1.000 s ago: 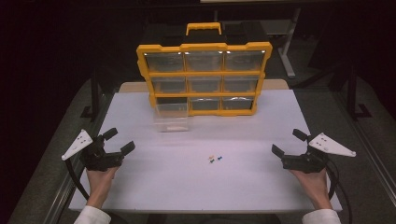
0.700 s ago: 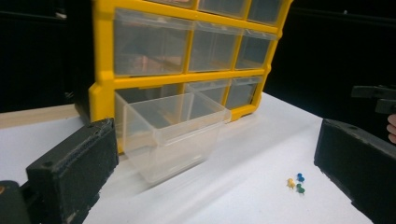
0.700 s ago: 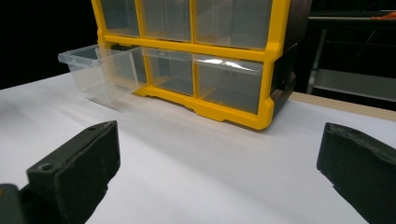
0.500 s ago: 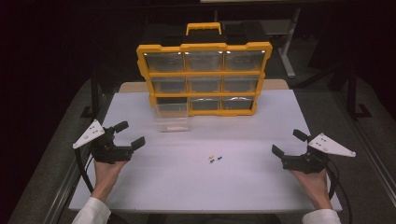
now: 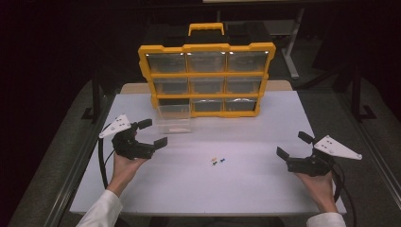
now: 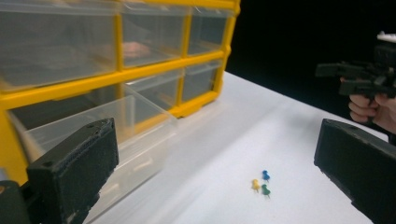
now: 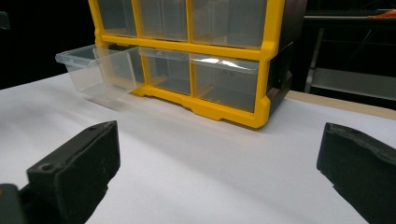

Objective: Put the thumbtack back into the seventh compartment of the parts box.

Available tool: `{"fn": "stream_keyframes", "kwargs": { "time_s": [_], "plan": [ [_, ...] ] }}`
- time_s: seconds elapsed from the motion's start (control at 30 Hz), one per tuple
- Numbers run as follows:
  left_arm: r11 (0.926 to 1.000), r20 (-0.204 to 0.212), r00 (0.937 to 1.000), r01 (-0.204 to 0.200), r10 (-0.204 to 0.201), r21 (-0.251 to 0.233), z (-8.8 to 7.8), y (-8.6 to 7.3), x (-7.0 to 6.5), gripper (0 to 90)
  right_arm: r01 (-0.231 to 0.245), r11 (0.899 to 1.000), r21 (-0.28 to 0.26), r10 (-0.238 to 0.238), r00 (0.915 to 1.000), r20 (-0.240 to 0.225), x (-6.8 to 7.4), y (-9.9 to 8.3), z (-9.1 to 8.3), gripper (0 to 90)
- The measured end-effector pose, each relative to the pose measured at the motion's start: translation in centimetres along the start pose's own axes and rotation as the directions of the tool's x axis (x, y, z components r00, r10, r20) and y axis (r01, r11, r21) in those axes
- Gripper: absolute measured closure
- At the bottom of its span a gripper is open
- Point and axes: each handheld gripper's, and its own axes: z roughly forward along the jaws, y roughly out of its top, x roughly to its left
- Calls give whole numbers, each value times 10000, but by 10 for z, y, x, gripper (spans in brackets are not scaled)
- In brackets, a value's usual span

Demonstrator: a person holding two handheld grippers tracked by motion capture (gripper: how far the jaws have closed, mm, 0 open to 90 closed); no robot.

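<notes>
Both claws, left (image 5: 150, 134) and right (image 5: 294, 145), gape over smooth white table (image 5: 255, 179); tiny plastic pushpins (image 5: 217, 161) lie between.

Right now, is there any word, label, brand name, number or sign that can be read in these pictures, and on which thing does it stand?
No readable text in any view.
Yellow organizer: no label or brand visible on its frame or clear drawers.
Pulled-out clear drawer: plain.
Left gripper, right gripper: no markings readable.
Small pins: plain.
</notes>
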Motion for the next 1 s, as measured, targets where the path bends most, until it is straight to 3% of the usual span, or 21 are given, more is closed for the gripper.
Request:
{"fn": "stream_keyframes", "kwargs": {
  "time_s": [0.47, 0.57, 0.87, 1.0],
  "plan": [
    [9943, 894, 9956, -353, 263, 1004, 39, 8, -11, 0, -2, 10000, 98, 3, 10000, -28, 0, 0, -1, 0],
    [9929, 1272, 9919, -179, 29, 1173, 49, 9, -13, 0, 44, 9998, 194, -43, 10000, -18, 0, -1, -1, 0],
    [9772, 1618, 9857, -798, 479, 1965, 77, 13, -21, 0, 41, 9997, 220, -41, 10000, -12, 0, -1, -2, 0],
    [9687, 1869, 9813, -905, 471, 2313, 87, 11, -24, 0, 42, 9998, 208, -42, 10000, -9, -1, -1, -3, 0]
  ]
}}
